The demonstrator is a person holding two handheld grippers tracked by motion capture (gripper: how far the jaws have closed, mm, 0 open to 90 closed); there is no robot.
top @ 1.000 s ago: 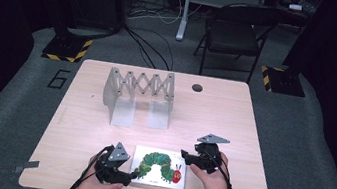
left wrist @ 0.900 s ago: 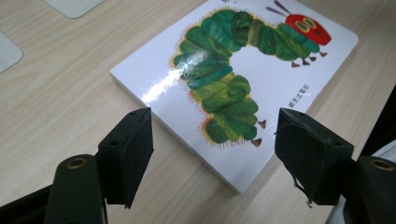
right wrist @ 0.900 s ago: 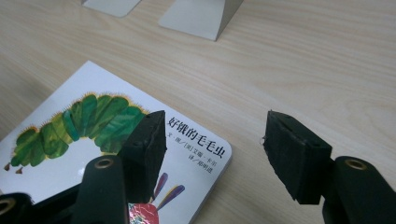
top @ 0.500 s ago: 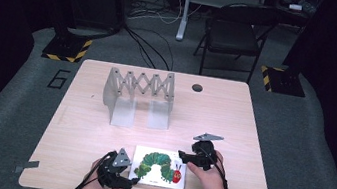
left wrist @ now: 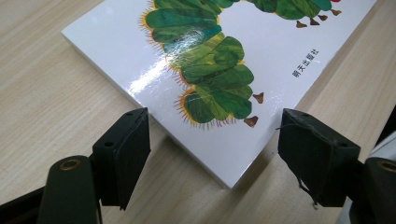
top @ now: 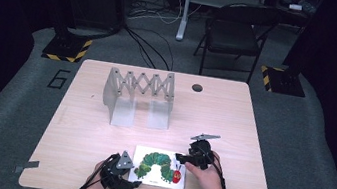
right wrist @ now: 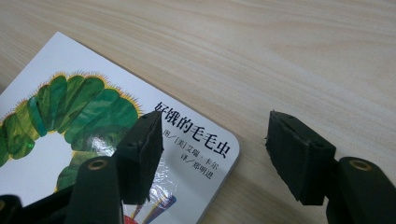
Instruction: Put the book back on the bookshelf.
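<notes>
A: Where was the book (top: 160, 167) seen?
B: It was laid flat at the near edge of the table (top: 234, 114), one book counted.
A: How were the claws set?
B: Two were counted. The left gripper (left wrist: 212, 156) was spread wide about the book's near corner, nothing pinched. The right gripper (right wrist: 215, 149) was spread too, one jaw over the book's far corner, the other over bare wood.
A: Anything beyond the book?
B: One folding rack (top: 139, 95) was seen, then one chair (top: 234, 31).
</notes>
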